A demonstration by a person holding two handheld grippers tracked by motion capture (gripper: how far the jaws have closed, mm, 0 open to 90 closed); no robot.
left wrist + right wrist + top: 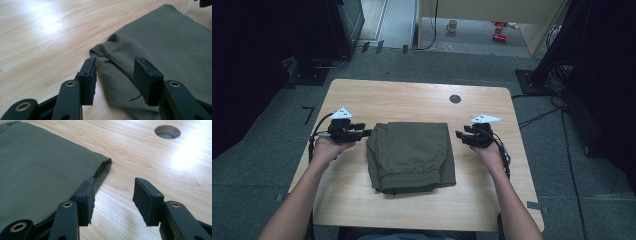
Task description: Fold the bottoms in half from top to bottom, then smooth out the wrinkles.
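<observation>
Nearest, folded olive-green cloth garment (411, 156) lying flat mid-counter, elastic waistband toward the person; fold apparently finished, perhaps only tidying or moving left. Left gripper (366, 132) just beside the garment's left edge, jaws apart and clamping nothing, fabric corner below them. Right gripper (460, 136) just off the right edge, jaws likewise apart over bare pale wooden counter (492, 200). Farther off, round cable hole (455, 99); nothing blocking. Beyond, white mug (452, 26) on the floor.
</observation>
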